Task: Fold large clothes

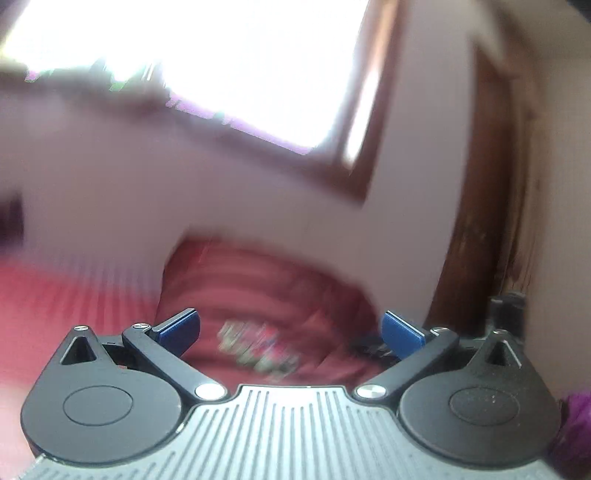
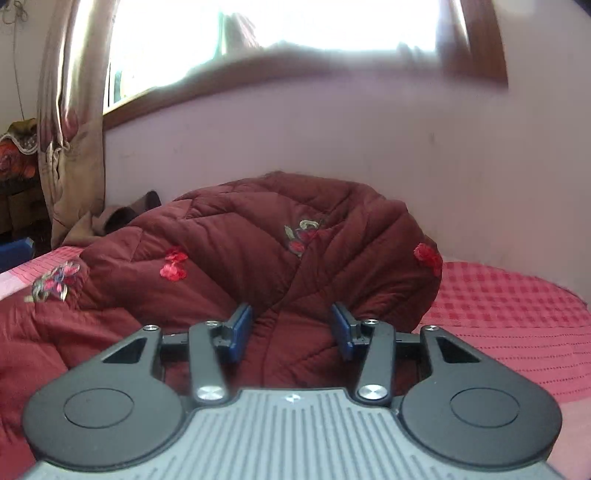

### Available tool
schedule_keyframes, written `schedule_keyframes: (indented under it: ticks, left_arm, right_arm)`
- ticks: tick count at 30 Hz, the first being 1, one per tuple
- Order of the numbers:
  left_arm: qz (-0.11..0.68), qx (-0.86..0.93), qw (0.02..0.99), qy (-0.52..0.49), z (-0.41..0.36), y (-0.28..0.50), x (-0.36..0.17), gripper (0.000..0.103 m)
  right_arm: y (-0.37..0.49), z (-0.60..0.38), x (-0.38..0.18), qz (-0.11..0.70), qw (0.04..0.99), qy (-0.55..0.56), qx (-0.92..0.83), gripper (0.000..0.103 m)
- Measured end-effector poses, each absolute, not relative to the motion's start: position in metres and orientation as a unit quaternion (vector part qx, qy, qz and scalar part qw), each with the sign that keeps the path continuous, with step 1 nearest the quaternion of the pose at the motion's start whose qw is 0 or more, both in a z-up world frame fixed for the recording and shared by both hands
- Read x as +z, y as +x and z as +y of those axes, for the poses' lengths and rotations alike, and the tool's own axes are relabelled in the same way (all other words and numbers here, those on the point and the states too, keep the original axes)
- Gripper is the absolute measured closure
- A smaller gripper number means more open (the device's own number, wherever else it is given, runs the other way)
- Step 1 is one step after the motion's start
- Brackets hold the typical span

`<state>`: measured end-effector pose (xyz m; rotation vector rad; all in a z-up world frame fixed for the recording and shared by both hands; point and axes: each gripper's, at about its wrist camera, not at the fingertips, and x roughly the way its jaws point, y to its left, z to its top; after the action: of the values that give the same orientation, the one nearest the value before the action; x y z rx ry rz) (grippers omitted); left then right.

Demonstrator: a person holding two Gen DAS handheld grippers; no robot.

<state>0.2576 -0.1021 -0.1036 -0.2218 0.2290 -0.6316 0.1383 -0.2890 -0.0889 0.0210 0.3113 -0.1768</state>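
A dark red quilted jacket [image 2: 258, 254] with embroidered flowers lies bunched on a pink checked bedcover [image 2: 509, 317]. In the right wrist view my right gripper [image 2: 291, 332] is open, its blue pads on either side of a fold of the jacket just ahead, not clamped on it. In the left wrist view the picture is motion-blurred: the jacket [image 1: 258, 295] shows as a red smear with a flower patch ahead of my left gripper [image 1: 291, 332], which is wide open and empty.
A pale lilac wall [image 2: 332, 140] runs behind the bed, with a bright wooden-framed window [image 2: 280, 33] above. A curtain [image 2: 70, 140] hangs at the left. A dark wooden frame [image 1: 480, 221] stands at the right in the left wrist view.
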Motion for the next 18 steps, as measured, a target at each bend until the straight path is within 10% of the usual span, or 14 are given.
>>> schedule_keyframes:
  ticks: [18]
  left_arm:
    - [0.103,-0.280,0.954,0.010,-0.131,0.249,-0.125,0.000]
  right_arm:
    - [0.133,-0.275,-0.107,0.130,0.984,-0.054,-0.105,0.054]
